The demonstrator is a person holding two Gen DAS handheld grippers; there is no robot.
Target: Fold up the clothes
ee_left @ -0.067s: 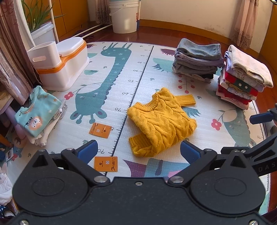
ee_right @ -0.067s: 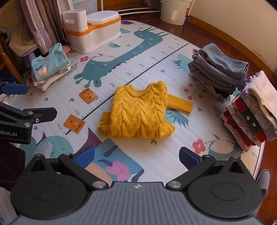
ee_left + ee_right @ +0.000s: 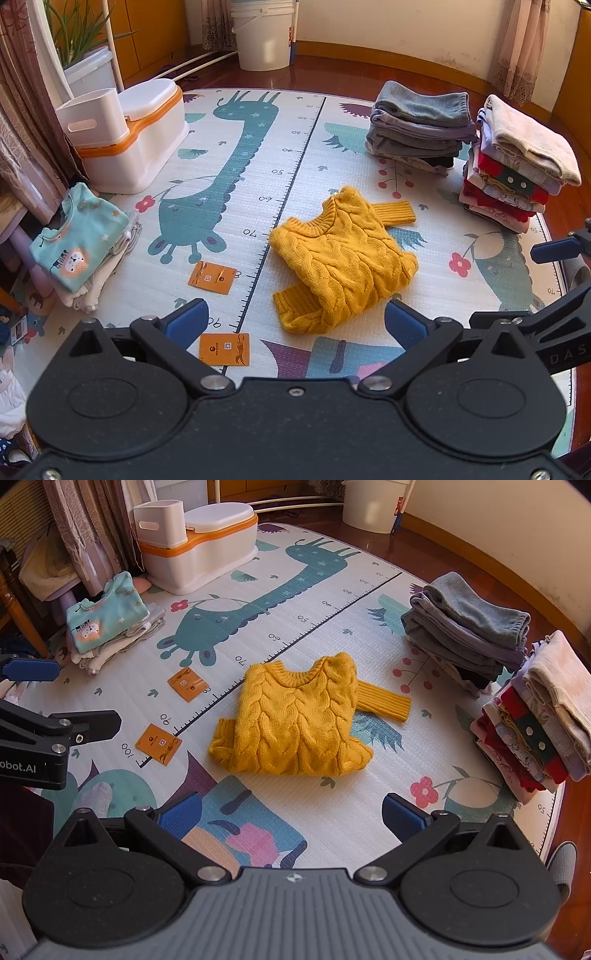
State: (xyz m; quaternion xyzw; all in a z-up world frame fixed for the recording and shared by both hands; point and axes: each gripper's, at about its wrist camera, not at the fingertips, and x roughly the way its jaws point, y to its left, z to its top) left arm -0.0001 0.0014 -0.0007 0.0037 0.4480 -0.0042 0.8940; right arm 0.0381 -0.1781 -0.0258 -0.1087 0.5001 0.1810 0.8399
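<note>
Both the left gripper (image 3: 293, 321) and right gripper (image 3: 291, 810) are hovering wide open and empty over the half-folded yellow cable-knit sweater (image 3: 291, 720), which is probably awaiting a tuck of its protruding sleeve (image 3: 384, 701).

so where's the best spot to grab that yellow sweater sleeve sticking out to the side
Probably the ribbed cuff of the yellow cable-knit sweater. It lies flat on the play mat, clear of the folded body, pointing toward the clothes stacks. Come down from above with the open right gripper, jaws across the sleeve's width, so only one layer gets pinched.
</note>
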